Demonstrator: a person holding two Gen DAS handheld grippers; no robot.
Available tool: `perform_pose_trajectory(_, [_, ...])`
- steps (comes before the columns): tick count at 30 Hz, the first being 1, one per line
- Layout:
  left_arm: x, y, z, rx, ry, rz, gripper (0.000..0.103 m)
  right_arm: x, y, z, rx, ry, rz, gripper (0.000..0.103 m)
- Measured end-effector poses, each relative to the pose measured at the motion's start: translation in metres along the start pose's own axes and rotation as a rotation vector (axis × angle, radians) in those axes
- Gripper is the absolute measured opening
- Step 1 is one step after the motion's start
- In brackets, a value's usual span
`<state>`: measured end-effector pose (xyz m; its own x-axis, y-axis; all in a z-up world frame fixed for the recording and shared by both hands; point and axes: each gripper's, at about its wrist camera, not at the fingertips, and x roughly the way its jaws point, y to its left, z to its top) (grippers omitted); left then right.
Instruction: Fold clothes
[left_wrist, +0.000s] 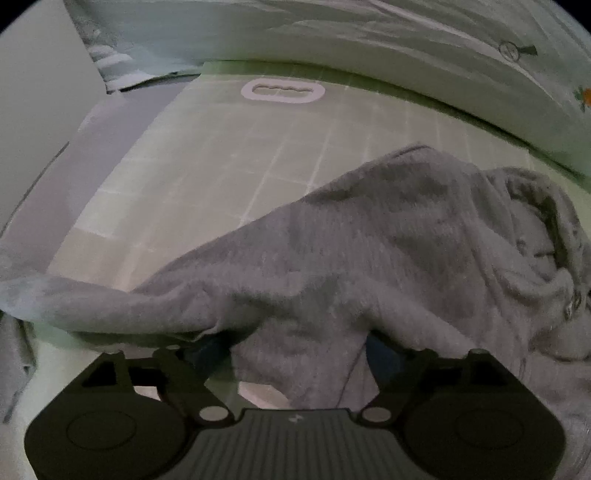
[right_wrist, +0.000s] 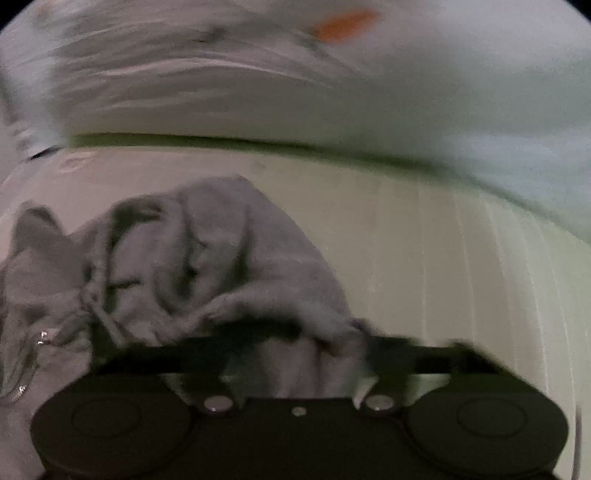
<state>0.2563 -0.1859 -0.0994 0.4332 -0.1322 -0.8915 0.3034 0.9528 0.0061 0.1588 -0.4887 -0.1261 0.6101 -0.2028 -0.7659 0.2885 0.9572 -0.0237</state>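
A grey hoodie (left_wrist: 369, 251) lies bunched on a pale gridded mat (left_wrist: 229, 147). One sleeve (left_wrist: 85, 302) stretches out to the left, and the hood (left_wrist: 535, 236) sits at the right. My left gripper (left_wrist: 295, 350) has a thick fold of the hoodie filling the gap between its blue pads (left_wrist: 207, 350); the cloth hides the fingertips. In the blurred right wrist view the hoodie (right_wrist: 207, 258), with its zipper (right_wrist: 40, 338), drapes over my right gripper (right_wrist: 295, 347) and hides its fingers.
The mat has an oval handle cut-out (left_wrist: 283, 91) at its far end. Behind it rises a bed with a rumpled pale cover (left_wrist: 369, 40) carrying an orange print (right_wrist: 343, 22). A white panel (left_wrist: 40, 81) stands at the far left.
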Motion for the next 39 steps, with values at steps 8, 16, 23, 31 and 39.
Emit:
perform_pose_trajectory(8, [0.005, 0.003, 0.005, -0.027, -0.028, -0.013, 0.090, 0.005, -0.017, 0.067, -0.079, -0.109, -0.109, 0.007])
perform_pose_trajectory(16, [0.009, -0.007, 0.006, -0.021, -0.048, 0.012, 0.091, -0.004, -0.036, 0.124, -0.058, -0.238, -0.210, 0.055])
perform_pose_trajectory(23, [-0.001, -0.003, -0.001, -0.022, -0.045, 0.022, 0.091, -0.057, -0.083, 0.013, 0.213, -0.138, -0.164, 0.074])
perform_pose_trajectory(31, [-0.011, -0.018, -0.018, -0.013, -0.020, 0.005, 0.091, -0.079, -0.101, -0.059, 0.320, -0.022, -0.049, 0.074])
perform_pose_trajectory(39, [-0.018, -0.032, -0.034, 0.003, 0.004, 0.000, 0.091, -0.078, -0.097, -0.068, 0.209, -0.001, -0.086, 0.008])
